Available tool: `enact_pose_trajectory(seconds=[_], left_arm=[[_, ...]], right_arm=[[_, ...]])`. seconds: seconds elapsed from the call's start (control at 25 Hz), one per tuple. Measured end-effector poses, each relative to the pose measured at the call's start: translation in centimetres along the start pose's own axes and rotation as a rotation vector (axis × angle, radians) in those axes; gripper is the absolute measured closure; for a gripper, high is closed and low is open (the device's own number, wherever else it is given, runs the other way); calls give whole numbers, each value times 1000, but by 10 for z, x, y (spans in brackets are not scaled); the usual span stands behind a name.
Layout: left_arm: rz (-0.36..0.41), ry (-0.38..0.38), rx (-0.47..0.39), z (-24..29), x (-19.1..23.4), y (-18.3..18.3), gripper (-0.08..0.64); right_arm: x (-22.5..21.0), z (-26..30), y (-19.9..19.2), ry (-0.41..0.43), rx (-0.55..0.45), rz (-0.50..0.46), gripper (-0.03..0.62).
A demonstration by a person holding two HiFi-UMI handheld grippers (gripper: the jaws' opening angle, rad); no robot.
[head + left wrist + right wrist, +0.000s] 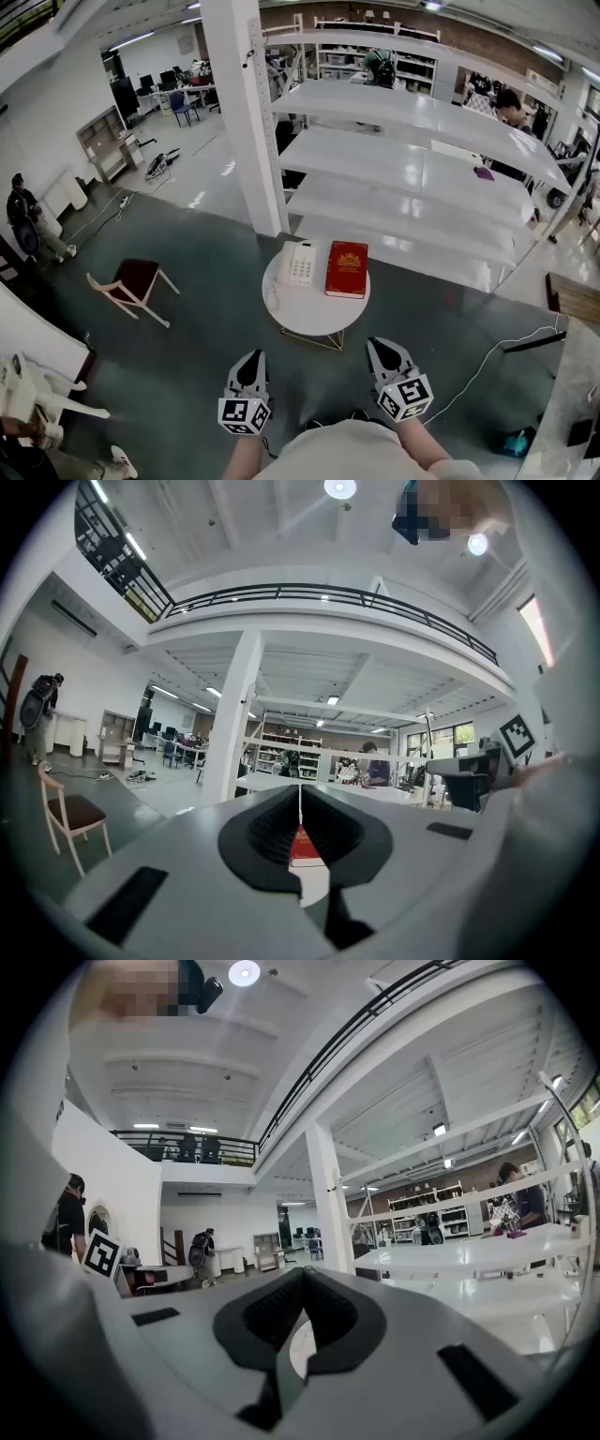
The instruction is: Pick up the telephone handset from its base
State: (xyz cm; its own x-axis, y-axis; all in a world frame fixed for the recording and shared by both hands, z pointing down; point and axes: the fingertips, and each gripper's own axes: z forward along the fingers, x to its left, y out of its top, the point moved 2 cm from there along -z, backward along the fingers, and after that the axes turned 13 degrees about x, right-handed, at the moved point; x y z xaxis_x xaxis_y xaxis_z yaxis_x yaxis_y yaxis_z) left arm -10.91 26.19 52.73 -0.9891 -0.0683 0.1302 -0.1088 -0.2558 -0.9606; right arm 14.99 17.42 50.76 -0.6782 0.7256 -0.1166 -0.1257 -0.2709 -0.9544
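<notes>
A white telephone [298, 263] with its handset resting along the left side of the base sits on a small round white table [314, 314]. A red book [347, 269] lies beside it on the right. My left gripper [253, 358] and right gripper [382, 345] hover level in front of the table's near edge, apart from the phone, and both are shut with nothing in them. In the left gripper view the jaws [300, 791] meet, with a sliver of the red book [302, 841] showing below. The right gripper view shows its jaws [302, 1279] closed too.
A wooden chair [131, 281] stands left of the table. A white pillar [246, 122] and long white shelves [412, 178] rise behind it. A cable [487, 361] trails on the floor at right. People [23, 220] stand far left.
</notes>
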Motion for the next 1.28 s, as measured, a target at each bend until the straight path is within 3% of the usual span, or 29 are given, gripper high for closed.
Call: enact_pose_trajectory(seconds=[0.8, 1.28], left_arm=[[21, -10, 8, -8, 15, -6, 538], [43, -47, 66, 39, 13, -4, 538]], right_arm=[[12, 3, -8, -53, 4, 10, 583], [-19, 29, -10, -63, 23, 44, 583]])
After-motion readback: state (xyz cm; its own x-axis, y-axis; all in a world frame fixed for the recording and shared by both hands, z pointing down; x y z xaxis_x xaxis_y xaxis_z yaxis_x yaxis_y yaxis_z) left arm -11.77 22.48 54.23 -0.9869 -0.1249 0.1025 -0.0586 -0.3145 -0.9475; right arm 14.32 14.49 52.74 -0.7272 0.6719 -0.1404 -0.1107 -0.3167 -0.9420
